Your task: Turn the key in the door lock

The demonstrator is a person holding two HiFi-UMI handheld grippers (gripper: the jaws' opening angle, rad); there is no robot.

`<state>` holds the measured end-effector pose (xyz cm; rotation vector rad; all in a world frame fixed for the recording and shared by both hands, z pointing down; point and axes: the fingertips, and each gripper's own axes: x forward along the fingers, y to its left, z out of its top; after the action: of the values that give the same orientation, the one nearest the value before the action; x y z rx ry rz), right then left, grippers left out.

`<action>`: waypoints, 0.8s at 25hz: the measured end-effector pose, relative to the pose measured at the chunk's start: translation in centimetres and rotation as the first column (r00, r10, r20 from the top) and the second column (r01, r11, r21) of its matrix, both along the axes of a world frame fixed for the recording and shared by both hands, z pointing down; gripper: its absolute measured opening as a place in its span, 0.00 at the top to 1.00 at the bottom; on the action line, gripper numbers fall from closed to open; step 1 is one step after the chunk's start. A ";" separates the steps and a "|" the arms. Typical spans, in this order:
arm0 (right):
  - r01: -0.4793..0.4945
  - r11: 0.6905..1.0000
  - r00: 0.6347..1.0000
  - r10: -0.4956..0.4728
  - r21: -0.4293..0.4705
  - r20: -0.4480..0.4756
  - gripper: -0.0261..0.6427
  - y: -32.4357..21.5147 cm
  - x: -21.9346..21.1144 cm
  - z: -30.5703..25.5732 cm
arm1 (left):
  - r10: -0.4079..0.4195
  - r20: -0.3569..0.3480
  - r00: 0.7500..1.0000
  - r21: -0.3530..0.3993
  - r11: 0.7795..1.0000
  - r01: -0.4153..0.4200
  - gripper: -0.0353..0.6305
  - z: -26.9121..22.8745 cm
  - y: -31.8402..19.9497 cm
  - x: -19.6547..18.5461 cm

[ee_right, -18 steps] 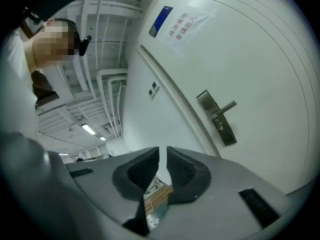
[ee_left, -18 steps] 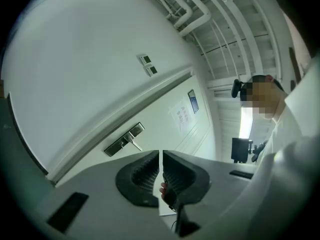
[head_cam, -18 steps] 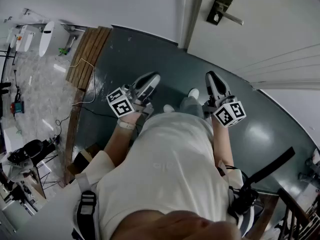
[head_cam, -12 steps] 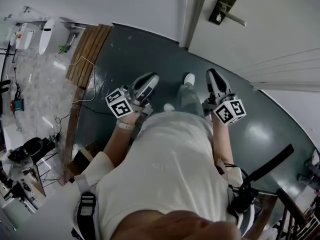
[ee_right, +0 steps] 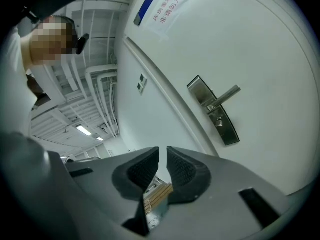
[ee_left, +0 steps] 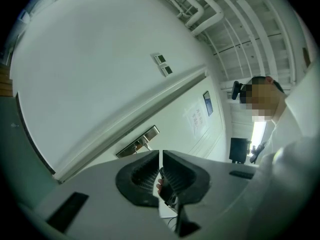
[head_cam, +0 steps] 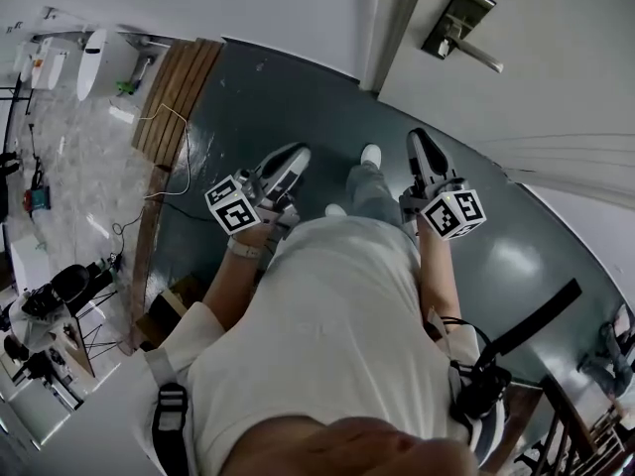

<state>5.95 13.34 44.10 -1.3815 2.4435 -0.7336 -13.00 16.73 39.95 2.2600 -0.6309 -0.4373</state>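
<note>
Door lock (ee_right: 215, 112) small, indistinct, right claw (ee_right: 163, 152) closed

In the head view the lock plate (head_cam: 461, 23) is too small to show whether a key sits in it, and the door (head_cam: 556, 87) runs off the top and right edges. The left hand-held gripper (ee_left: 160, 158) covers part of the plate in its own view. The person's torso (head_cam: 337, 335) hides most of both legs.

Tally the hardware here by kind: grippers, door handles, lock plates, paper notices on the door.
grippers: 2 (left gripper, right gripper)
door handle: 1
lock plate: 1
paper notice: 1
total: 5
</note>
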 end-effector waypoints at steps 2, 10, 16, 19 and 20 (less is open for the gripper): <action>-0.010 1.000 0.999 0.010 -0.001 -0.035 0.92 -2.2 0.6 0.3 | 0.000 0.002 1.000 -0.007 1.000 0.000 0.93 0.0 -2.2 0.4; -0.011 0.999 0.944 0.026 0.048 -0.330 0.92 -11.4 4.1 -0.9 | 0.003 0.003 1.000 -0.003 1.000 -0.003 0.93 -2.3 -11.9 3.9; 0.062 0.996 0.814 -0.009 0.072 -0.581 0.91 -16.3 6.2 -0.2 | -0.003 -0.004 1.000 0.016 1.000 0.004 0.93 -3.5 -17.7 7.6; 0.113 0.991 0.759 -0.043 0.066 -0.650 0.90 -17.5 6.0 0.4 | -0.011 -0.007 1.000 0.013 1.000 0.011 0.93 -3.6 -19.8 8.9; 0.119 0.991 0.732 -0.043 0.066 -0.680 0.89 -17.7 6.1 0.7 | -0.014 -0.010 1.000 0.009 1.000 0.014 0.93 -3.5 -20.3 9.2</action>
<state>12.08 -4.37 44.79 -1.7354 3.0396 -0.0800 -3.83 -3.59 36.45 2.2614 -0.6412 -0.4591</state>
